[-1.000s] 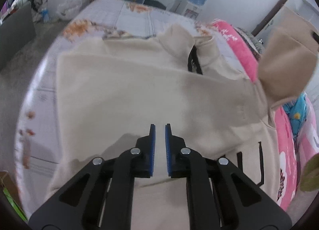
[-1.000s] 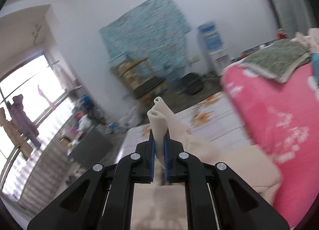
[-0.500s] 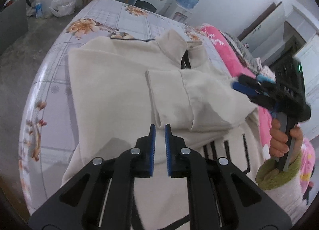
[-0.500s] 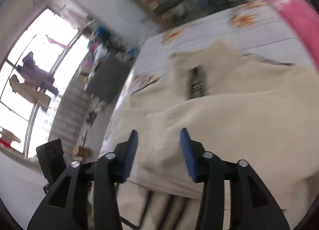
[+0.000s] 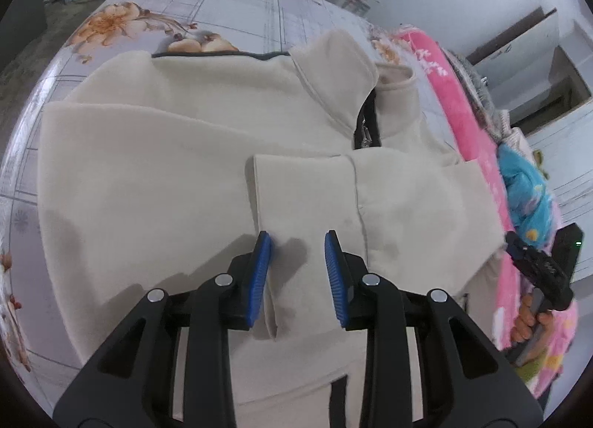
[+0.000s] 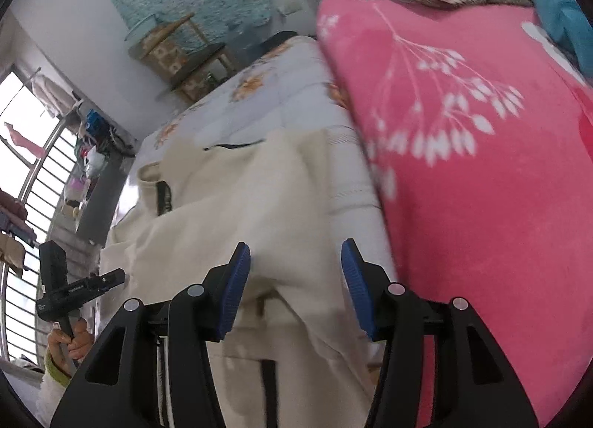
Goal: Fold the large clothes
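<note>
While both grippers' fingers (image 5: 262, 272) spread, opening, 1 cream jacket (image 5: 155, 168) lies released beneath them.

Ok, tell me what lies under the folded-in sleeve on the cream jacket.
Under the sleeve lies the cream jacket body, spread over the floral bedsheet. Whatever the sleeve covers, zipper included, is hidden.

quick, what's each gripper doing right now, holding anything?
Left gripper: jaws opening, holding nothing, over the sleeve cuff.
Right gripper: jaws opening, holding nothing, above the cream jacket.
</note>
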